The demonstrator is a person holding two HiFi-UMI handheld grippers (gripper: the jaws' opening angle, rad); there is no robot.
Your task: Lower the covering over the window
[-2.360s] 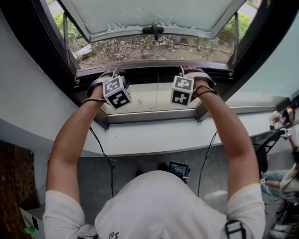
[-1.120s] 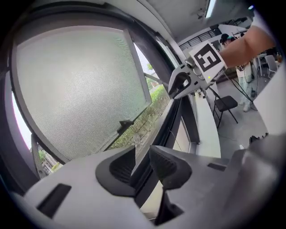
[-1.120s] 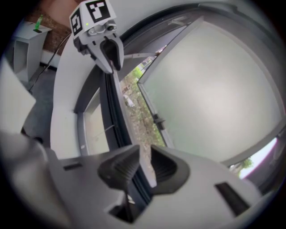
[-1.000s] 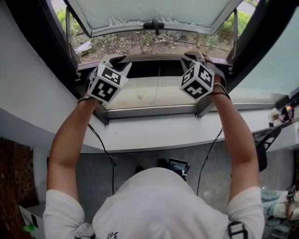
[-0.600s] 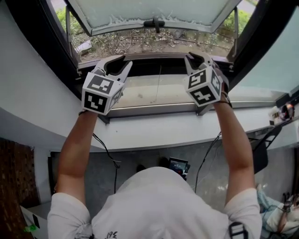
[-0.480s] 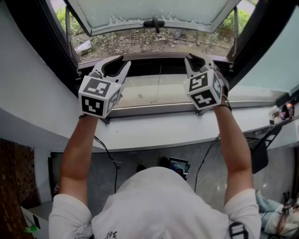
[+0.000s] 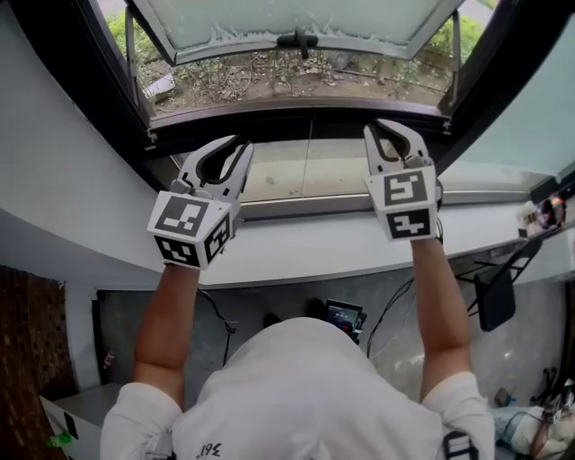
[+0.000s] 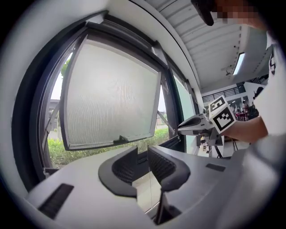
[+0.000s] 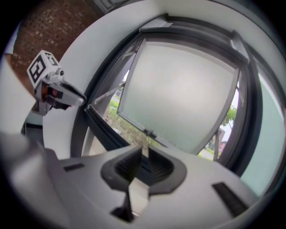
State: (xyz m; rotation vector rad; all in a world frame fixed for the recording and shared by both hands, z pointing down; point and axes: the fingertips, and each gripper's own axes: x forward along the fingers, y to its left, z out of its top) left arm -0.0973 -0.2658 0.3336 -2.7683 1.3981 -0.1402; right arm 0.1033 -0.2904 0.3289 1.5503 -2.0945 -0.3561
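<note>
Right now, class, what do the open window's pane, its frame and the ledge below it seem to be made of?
Pane: likely frosted or ribbed glass, translucent with fine lines across it.
Frame: probably dark coated metal, judging by its thin, straight, matte profiles.
Ledge: smooth and white, painted or laminate; the pictures do not show which.

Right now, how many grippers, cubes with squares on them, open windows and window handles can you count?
Grippers: 2, the left gripper and the right gripper; both have just been closing their fingers, nothing between them.
Marker cubes: 2, the left cube and the right cube.
Open window sash: 1
Window handle: 1
Total: 6
</note>
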